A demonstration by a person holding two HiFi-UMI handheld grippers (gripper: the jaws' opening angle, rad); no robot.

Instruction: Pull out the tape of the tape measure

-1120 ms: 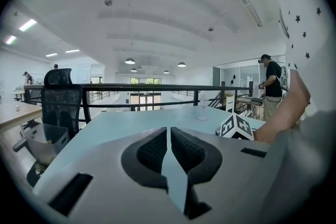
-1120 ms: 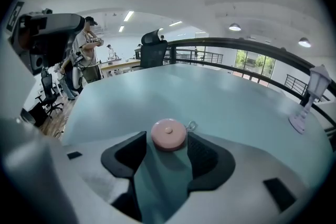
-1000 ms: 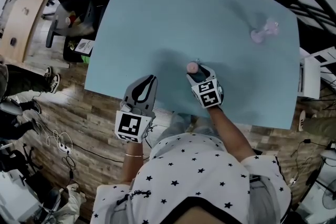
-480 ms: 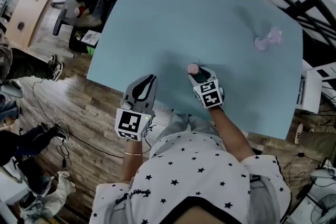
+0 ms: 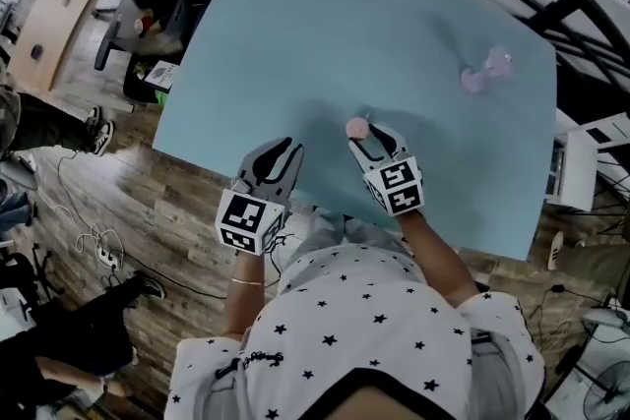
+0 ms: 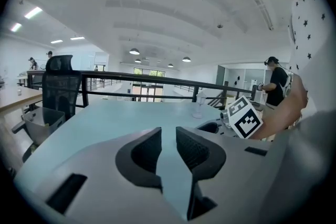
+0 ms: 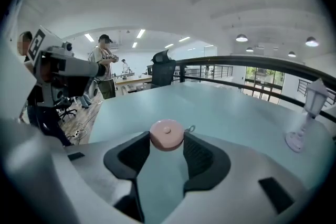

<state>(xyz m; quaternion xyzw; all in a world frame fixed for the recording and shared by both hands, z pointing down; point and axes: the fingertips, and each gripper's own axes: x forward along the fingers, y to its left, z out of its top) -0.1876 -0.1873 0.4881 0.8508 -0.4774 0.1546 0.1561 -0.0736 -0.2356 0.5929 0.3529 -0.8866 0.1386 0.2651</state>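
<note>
1. Table (image 5: 413, 25): pale blue top, the largest item. Bare except for items 4 and 6.

2. Left gripper (image 5: 287, 149): over the table's near edge.
- Jaws: a narrow gap between them, with only tabletop showing through it. It holds nothing.
- Change: over the last second it has edged inward and now sits nearer the right gripper, nose angled toward it.

3. Right gripper (image 5: 369, 138): just beside the left one, low over the table.
- Jaws: closed onto item 4, one pad touching each side of the case.
- Change: its place is much as it was a second ago.

4. Tape measure (image 7: 167, 135): small, round, pink case pinched at the right jaw tips, near the table's front edge. No tape is drawn out of it yet.

5. Ring tab (image 7: 191, 128): small metal loop at the case's right side, against the right-hand pad. It is probably the tape's end.

6. Pale pink and clear object (image 5: 484, 71): well apart, toward the table's far right. It takes no part.

Assessment: the case is secured and the free gripper is closing in, so the pull looks about to begin. The left jaws would need to pinch the ring. It is tiny and tucked by the pad, so a miss is likely.
</note>
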